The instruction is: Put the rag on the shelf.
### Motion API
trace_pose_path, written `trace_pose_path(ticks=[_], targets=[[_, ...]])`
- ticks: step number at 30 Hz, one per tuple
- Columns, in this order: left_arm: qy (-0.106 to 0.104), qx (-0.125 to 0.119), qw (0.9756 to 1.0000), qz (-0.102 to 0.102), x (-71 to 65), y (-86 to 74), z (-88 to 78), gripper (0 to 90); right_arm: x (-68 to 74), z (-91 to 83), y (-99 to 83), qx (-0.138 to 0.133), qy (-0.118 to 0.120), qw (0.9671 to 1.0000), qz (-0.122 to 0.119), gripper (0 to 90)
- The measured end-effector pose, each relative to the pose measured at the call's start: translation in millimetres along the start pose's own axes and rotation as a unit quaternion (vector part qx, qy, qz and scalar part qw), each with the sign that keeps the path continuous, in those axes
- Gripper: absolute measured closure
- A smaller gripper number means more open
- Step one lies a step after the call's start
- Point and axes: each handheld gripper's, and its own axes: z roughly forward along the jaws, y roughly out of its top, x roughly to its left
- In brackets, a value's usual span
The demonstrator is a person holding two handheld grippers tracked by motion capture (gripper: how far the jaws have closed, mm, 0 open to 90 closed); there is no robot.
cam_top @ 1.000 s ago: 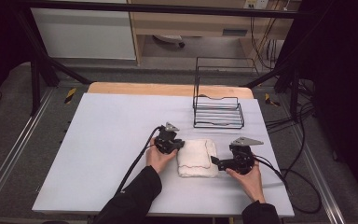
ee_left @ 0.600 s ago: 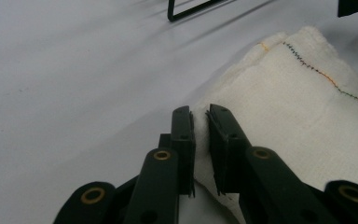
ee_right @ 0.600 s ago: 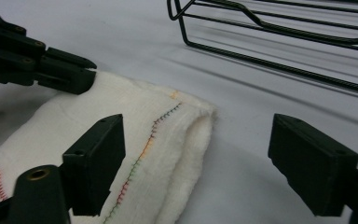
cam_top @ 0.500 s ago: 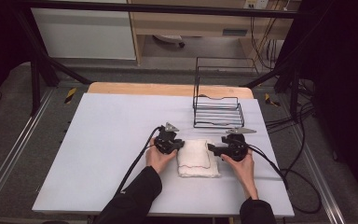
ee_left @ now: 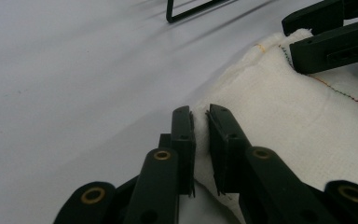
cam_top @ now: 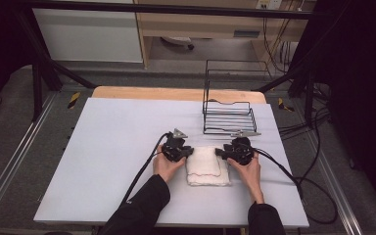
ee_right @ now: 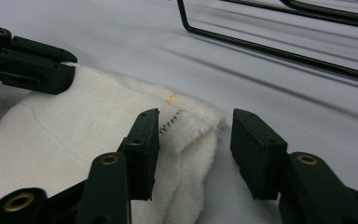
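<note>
We logged the folded white terry cloth with coloured edge stitching (cam_top: 205,166) as soft, light, limp: left gripper (ee_left: 200,135) pinched its near corner, while the right gripper (ee_right: 193,140), jaws just closing but not yet pressing, straddled the opposite corner.

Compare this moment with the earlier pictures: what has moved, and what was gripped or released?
The right gripper moved in from the right to the folded white towel; its jaws have just been closing around that corner, not yet pressing it. The left gripper stayed clamped on the towel's left edge. Towel and wire rack kept their places.

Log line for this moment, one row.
left tongs: shut on towel edge | right tongs: closing, astride towel corner, not yet pinching | rack: behind
</note>
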Motion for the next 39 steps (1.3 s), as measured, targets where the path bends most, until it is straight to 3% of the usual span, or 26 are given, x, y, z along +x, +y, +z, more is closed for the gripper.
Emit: trace_pose_path(ticks=[8, 14, 20, 24, 39], targets=[[-0.006, 0.002, 1.0, 0.001, 1.8, 0.1, -0.3, 80.1, 1.9, 0.1, -0.1, 0.007, 0.021, 0.9995, 0.022, 69.6], [-0.013, 0.0, 0.9999, -0.01, 3.8, 0.3, -0.5, 80.5, 1.6, -0.6, 1.4, 0.01, 0.03, 0.9988, 0.038, 81.0], [-0.024, -0.001, 0.9995, -0.022, 7.0, 0.9, -2.0, 82.2, 2.0, -2.1, 1.7, 0.01, 0.032, 0.9986, 0.042, 83.6], [-0.021, -0.004, 0.9996, -0.016, 6.1, 2.0, -5.9, 82.7, 3.4, -6.2, 2.1, 0.0, 0.032, 0.9988, 0.038, 84.0], [-0.036, -0.058, 0.9976, -0.006, 2.0, 1.1, -27.6, 83.0, 14.1, -30.2, 3.8, -0.051, 0.041, 0.9976, 0.021, 84.1]])
